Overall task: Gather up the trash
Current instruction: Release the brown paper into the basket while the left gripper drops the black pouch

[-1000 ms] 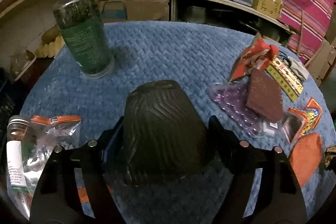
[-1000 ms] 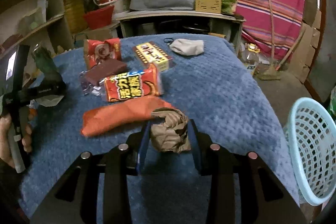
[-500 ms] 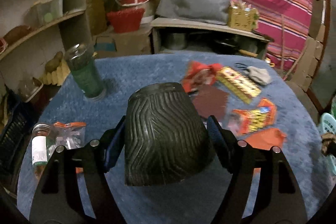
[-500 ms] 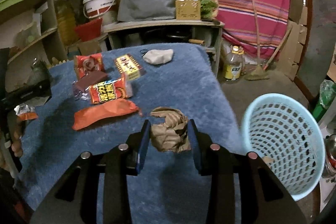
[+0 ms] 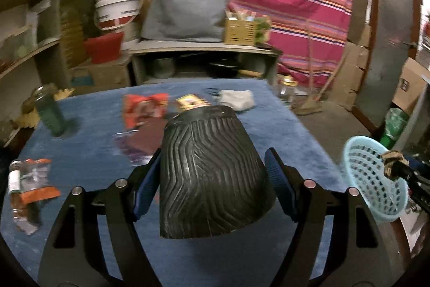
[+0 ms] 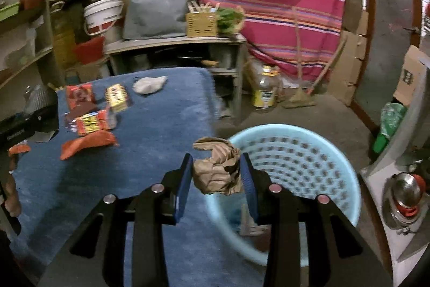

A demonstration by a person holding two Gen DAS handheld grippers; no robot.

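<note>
My left gripper (image 5: 212, 166) is shut on a black ribbed cup (image 5: 209, 179), held bottom-forward above the blue-clothed table (image 5: 88, 152). My right gripper (image 6: 216, 163) is shut on a crumpled brown paper ball (image 6: 217, 174), which hangs over the left rim of the light blue basket (image 6: 295, 152) on the floor. In the left wrist view the basket (image 5: 373, 179) sits at the right, with the paper ball (image 5: 392, 166) above it. Some scraps lie in the basket's bottom.
Red snack wrappers (image 6: 91, 123), an orange wrapper (image 6: 86, 144), a yellow packet (image 6: 117, 96) and a grey cloth (image 6: 149, 85) lie on the table. A green jar (image 5: 49, 112) and a bagged bottle (image 5: 27, 182) stand at its left. A plastic bottle (image 6: 264, 93) stands on the floor.
Both grippers have swung right and risen a little with their loads. The basket has come into the left wrist view, and the paper ball has moved from above the table to the basket's rim.
</note>
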